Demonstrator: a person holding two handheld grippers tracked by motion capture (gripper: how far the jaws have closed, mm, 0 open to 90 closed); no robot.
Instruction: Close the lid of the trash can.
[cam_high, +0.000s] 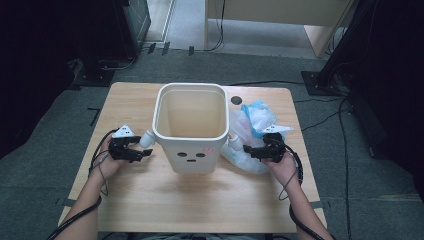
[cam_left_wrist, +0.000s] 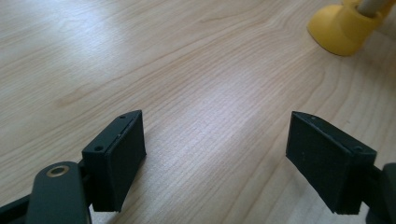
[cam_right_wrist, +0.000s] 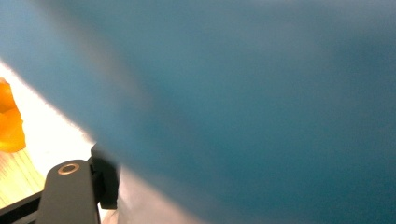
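**A:** Wooden table (cam_high: 150, 200), one white bin (cam_high: 190, 127) with a little face on it standing dead centre, and it looks empty inside. One crumpled blue-and-clear plastic bag (cam_high: 252, 132) lies at about 3 o'clock from the bin, touching its side. So we're reckoning the lining job has barely begun: bag not in, not over the rim.

**B:** Agreed. Our left gripper (cam_high: 142, 153) sits at 9 o'clock of the bin, jaws spread wide over bare wood, nothing between them. Our right gripper (cam_high: 250, 150) is down in the bag; its own view is blue plastic up close, so we can't tell if it's pinching yet.

**A:** Count: one bin, one bag, two grippers.
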